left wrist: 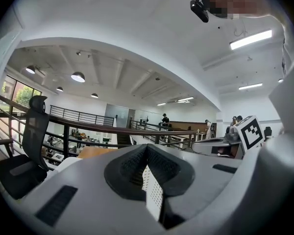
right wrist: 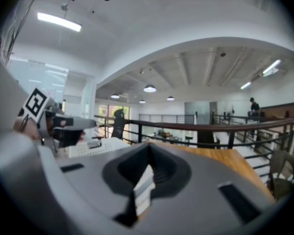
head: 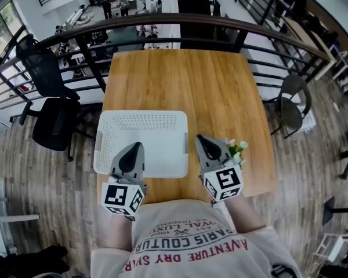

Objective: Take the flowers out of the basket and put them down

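Beside black railing [head: 180,18], wooden table [head: 180,80]

Flowers [head: 236,150]: small sprig, white blossoms, green leaves. It lies on the wooden table [head: 180,80] near the right front corner, outside the basket and well to its right; lower part hidden.

Basket [head: 142,118]: white plastic, rectangular with rounded corners and perforated walls. It stands upright, open side up, at the table's left front edge.

flowers [head: 236,149] right of basket [head: 142,125]
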A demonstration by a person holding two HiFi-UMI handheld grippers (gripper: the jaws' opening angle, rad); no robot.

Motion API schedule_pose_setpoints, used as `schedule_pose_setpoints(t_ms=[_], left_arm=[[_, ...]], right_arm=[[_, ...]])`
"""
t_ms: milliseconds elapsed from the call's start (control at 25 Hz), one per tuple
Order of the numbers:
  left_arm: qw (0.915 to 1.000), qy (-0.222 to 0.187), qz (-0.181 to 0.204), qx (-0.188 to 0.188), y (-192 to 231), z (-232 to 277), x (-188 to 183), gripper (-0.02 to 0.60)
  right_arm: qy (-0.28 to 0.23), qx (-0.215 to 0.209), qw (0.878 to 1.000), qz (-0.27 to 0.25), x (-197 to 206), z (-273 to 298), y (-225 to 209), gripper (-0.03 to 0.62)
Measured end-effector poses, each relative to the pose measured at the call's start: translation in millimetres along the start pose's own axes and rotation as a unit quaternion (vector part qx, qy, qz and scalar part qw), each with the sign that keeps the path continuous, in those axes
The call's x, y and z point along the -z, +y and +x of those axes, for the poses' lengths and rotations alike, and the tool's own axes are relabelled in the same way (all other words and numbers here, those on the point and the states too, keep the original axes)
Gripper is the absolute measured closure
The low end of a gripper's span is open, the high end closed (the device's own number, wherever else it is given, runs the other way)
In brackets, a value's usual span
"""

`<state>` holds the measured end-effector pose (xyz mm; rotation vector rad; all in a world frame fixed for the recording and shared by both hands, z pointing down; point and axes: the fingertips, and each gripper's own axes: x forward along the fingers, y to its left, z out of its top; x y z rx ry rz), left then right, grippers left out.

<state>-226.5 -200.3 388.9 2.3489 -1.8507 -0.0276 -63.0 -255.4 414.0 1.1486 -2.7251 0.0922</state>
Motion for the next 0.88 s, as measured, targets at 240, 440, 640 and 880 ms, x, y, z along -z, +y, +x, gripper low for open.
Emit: schedule_pose_setpoints(t_ms=[240, 440, 640, 880], left_arm=[[1.0, -0.003, 0.003, 0.001, 3, 1, -3, 0.56], [1.0, -0.003, 0.002, -0.001, 6, 1, -4, 0.56], [1.0, -0.003, 0.0, -0.001, 8, 1, -5, 0.56], [1.0, -0.006, 0.004, 0.006, 4, 4, -8, 0.56]], right_arm=[[-0.004, 0.001, 1.0, 0.002, -4, 5, 0, 0.565], [-0.004, -0.002, 1.0, -0.001, -4, 9, 3, 0.565], [-0.012, -0.02, 1.0, -0.002, -7, 12, 11, 0.565], [-0.001, -0.018, 1.0, -0.011, -3, 16, 11, 0.565]])
